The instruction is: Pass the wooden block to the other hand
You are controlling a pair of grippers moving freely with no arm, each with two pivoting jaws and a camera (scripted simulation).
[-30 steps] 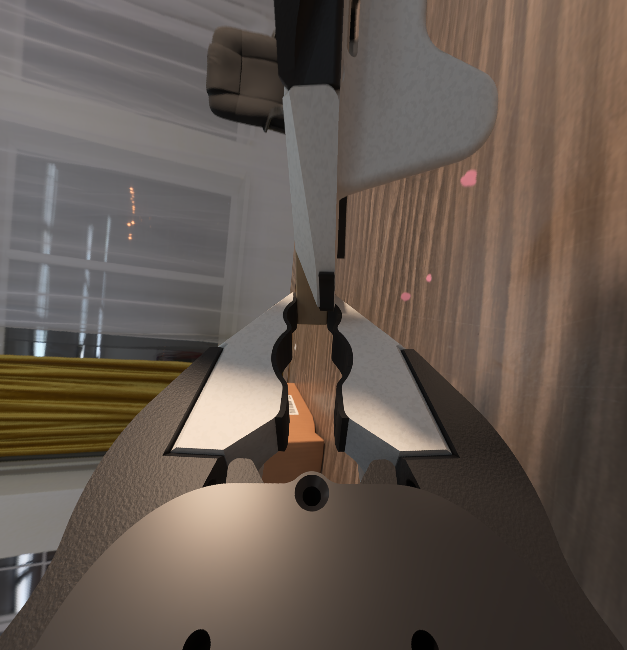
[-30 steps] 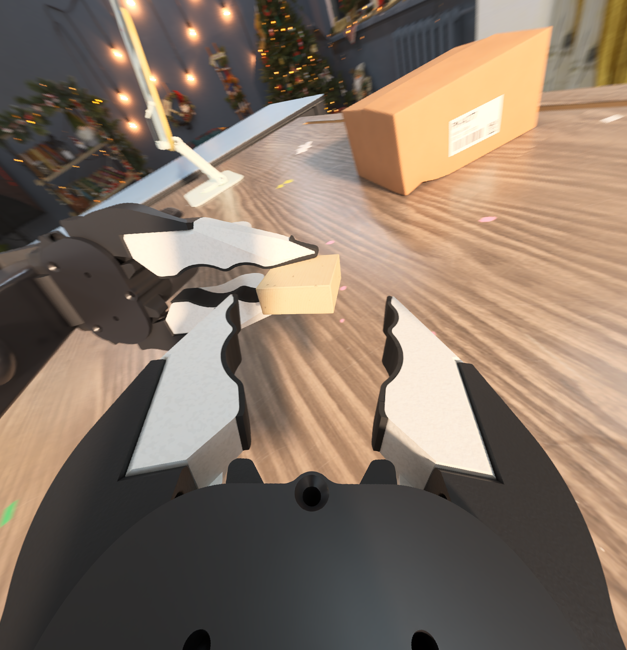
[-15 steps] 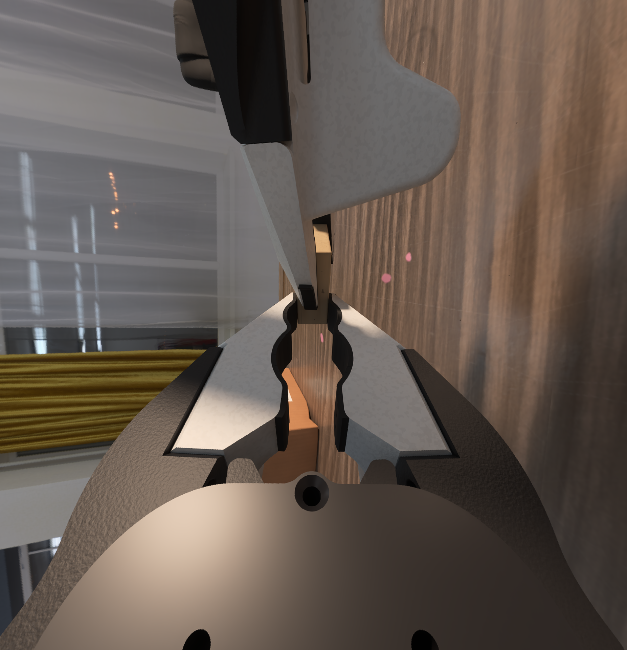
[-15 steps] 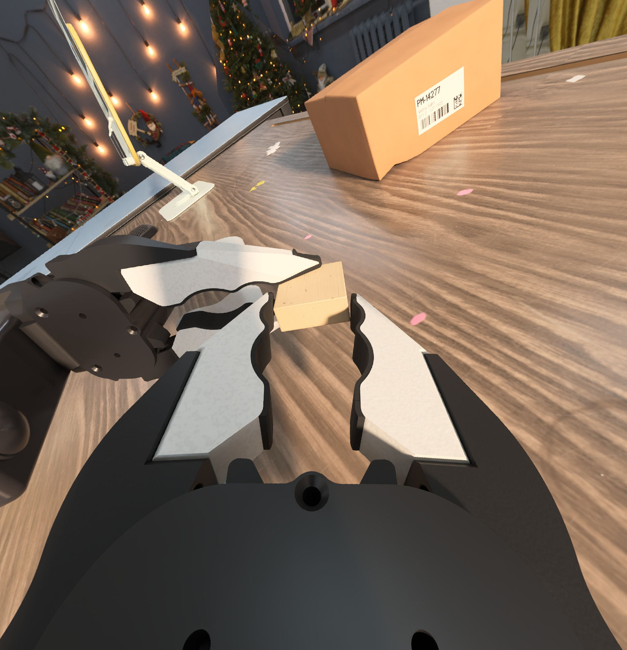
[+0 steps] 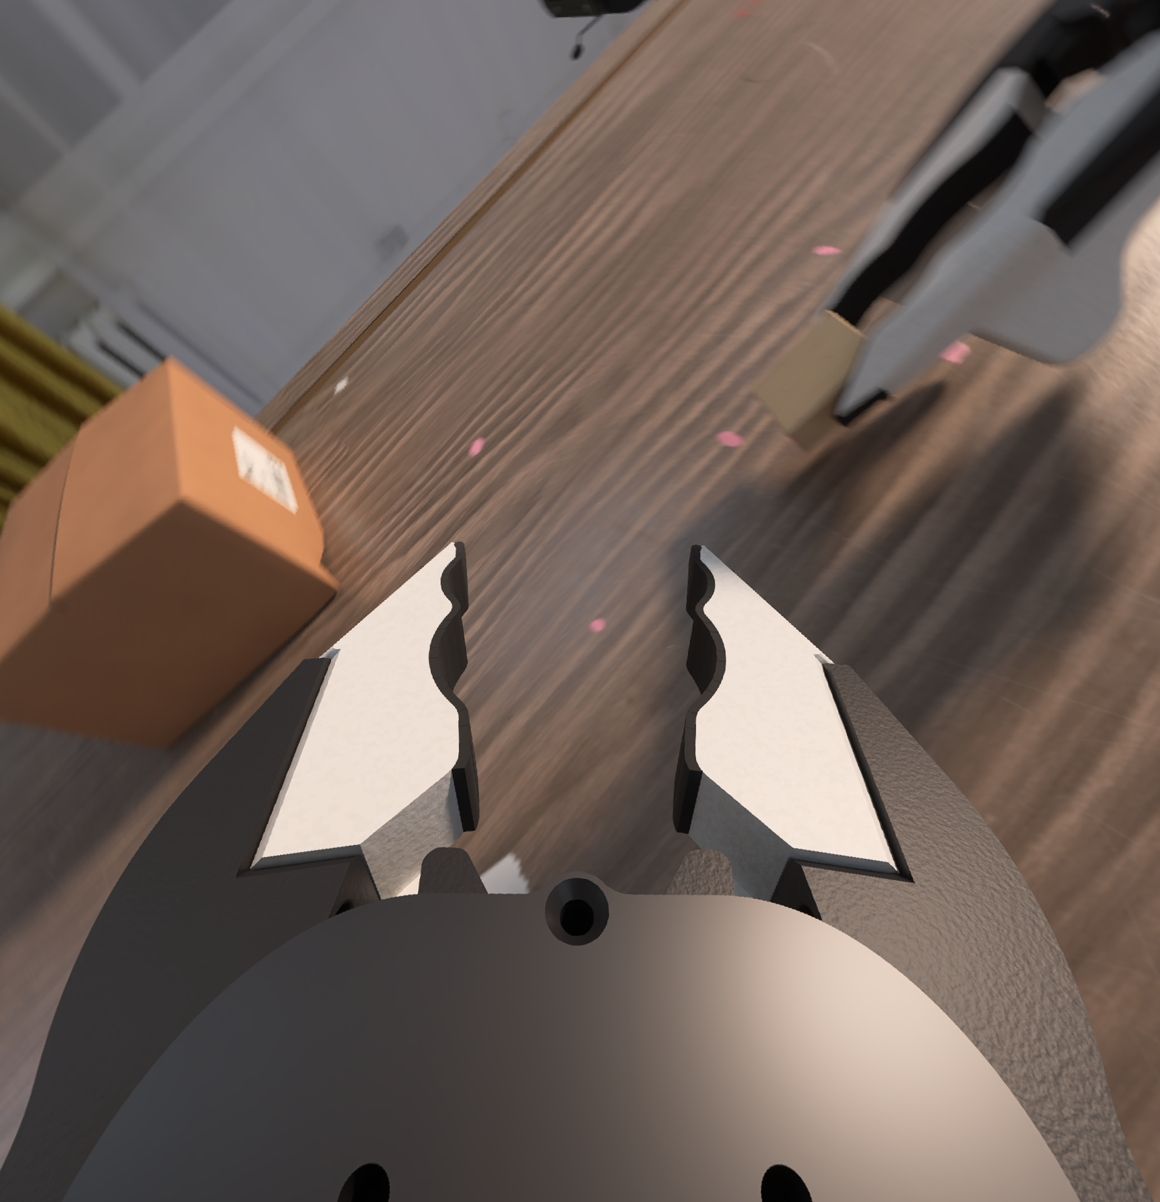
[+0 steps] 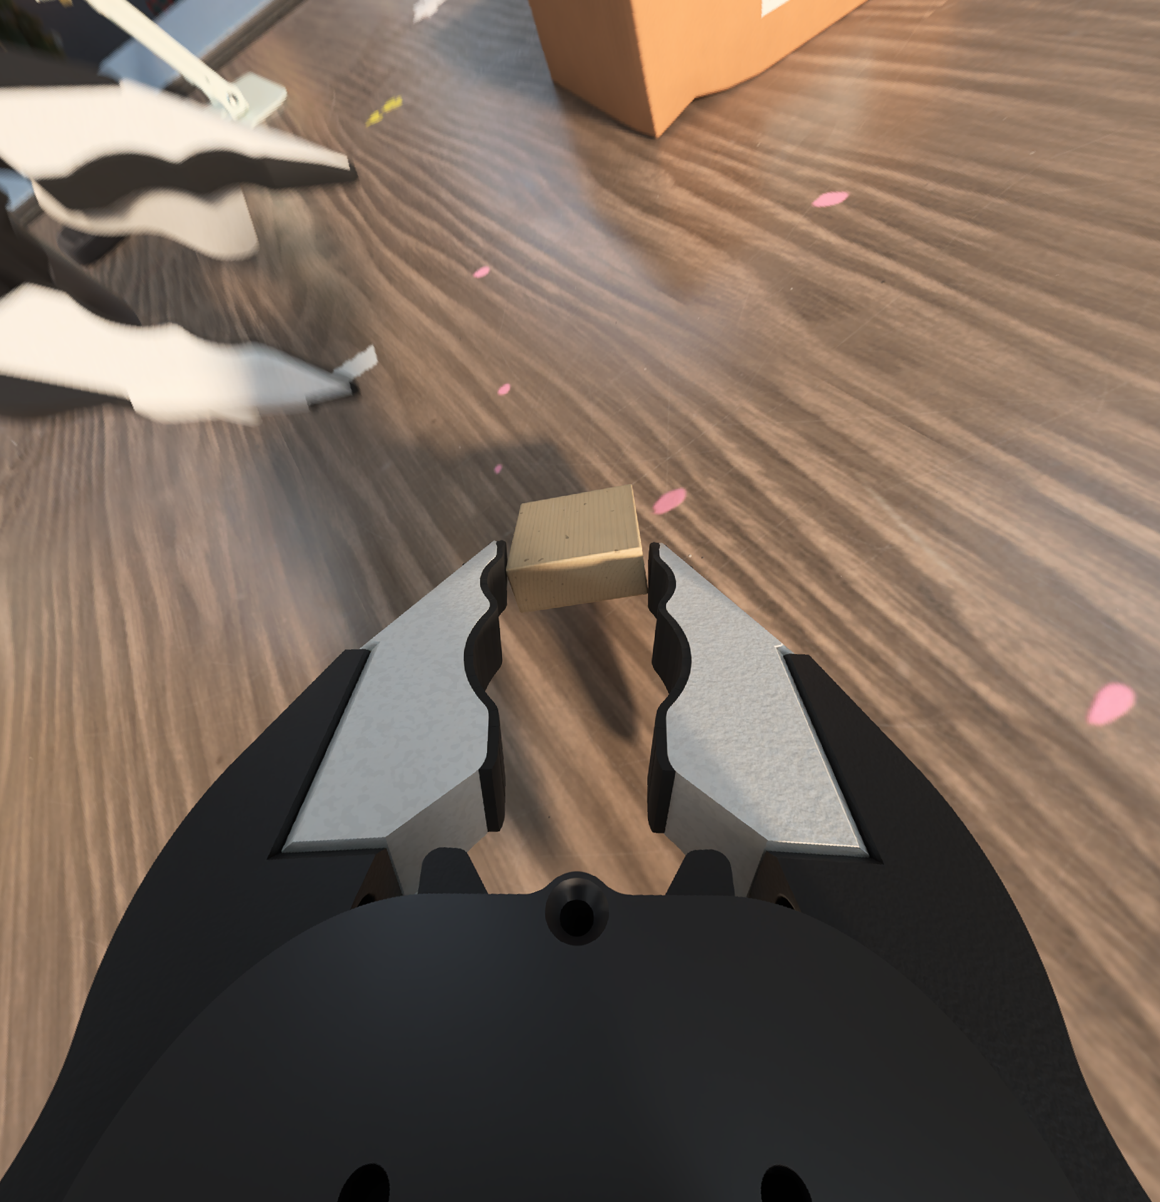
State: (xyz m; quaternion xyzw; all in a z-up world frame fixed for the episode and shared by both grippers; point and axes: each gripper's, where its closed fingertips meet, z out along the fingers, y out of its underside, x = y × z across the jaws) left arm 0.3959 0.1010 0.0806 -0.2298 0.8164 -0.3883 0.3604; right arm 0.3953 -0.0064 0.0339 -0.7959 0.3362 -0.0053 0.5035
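- The small tan wooden block (image 6: 577, 553) sits in the middle of the right wrist view, pinched between the two tips of the right gripper (image 6: 576, 559), up off the brown wooden table (image 6: 889, 390).
- The left gripper (image 5: 576, 559) has its fingers wide apart with nothing between them.
- The two grippers are apart, not touching.
- An orange cardboard box (image 5: 154, 546) rests on the table at the left of the left wrist view.
- Little pink flecks (image 6: 1110, 704) dot the table.

Warm light is being cast from one side; soft shadows are being thrown across the table (image 6: 889, 390), and the left gripper (image 6: 353, 280) is being smeared by blur.
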